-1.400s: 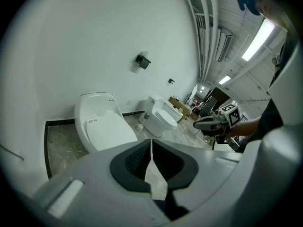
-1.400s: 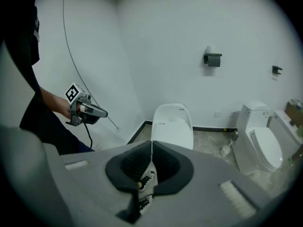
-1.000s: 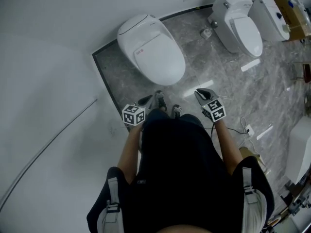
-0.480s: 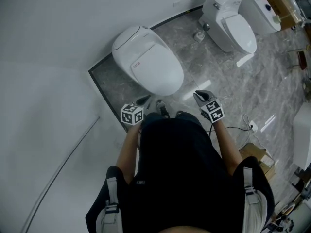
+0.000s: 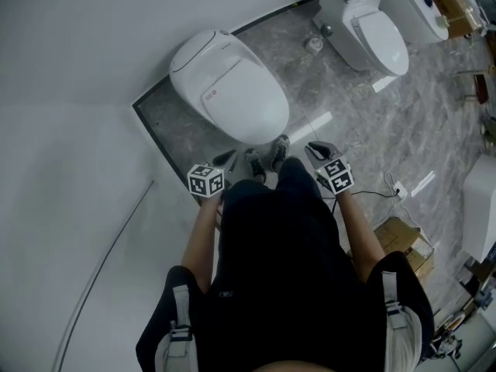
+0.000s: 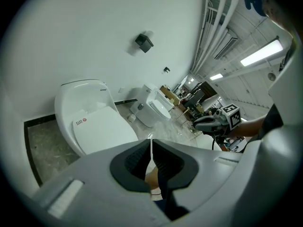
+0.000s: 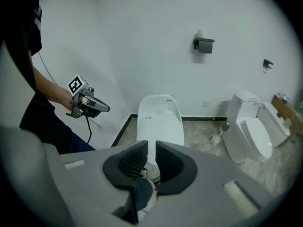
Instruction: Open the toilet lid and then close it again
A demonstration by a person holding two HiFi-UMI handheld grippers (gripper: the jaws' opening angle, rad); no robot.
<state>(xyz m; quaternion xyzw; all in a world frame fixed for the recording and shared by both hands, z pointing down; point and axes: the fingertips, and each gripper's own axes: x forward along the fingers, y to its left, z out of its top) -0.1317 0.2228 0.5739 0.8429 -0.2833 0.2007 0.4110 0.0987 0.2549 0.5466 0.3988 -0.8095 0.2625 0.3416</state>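
A white toilet [image 5: 229, 84] stands on a grey marble floor against the white wall, its lid [image 5: 244, 91] down flat. It also shows in the left gripper view [image 6: 97, 126] and the right gripper view [image 7: 160, 122]. My left gripper [image 5: 225, 160] hangs shut and empty just short of the bowl's front, on its left; its jaws [image 6: 152, 143] meet. My right gripper [image 5: 311, 147] hangs to the right of the bowl's front. Its jaws [image 7: 151, 145] are opening, a narrow gap between them and nothing in it. Neither gripper touches the toilet.
A second toilet [image 5: 372, 29] and a third one [image 5: 415, 6] stand further right, with a toilet brush [image 5: 313, 45] between the first two. A paper holder [image 7: 203, 44] is on the wall. A cardboard box [image 5: 399, 239] and a cable [image 5: 387, 188] lie at my right. My shoes [image 5: 267, 157] are at the bowl's front.
I have stepped nearer the toilet; one foot now reaches the bowl's front. Both grippers have drifted forward and a little down with me. The lid has stayed down.
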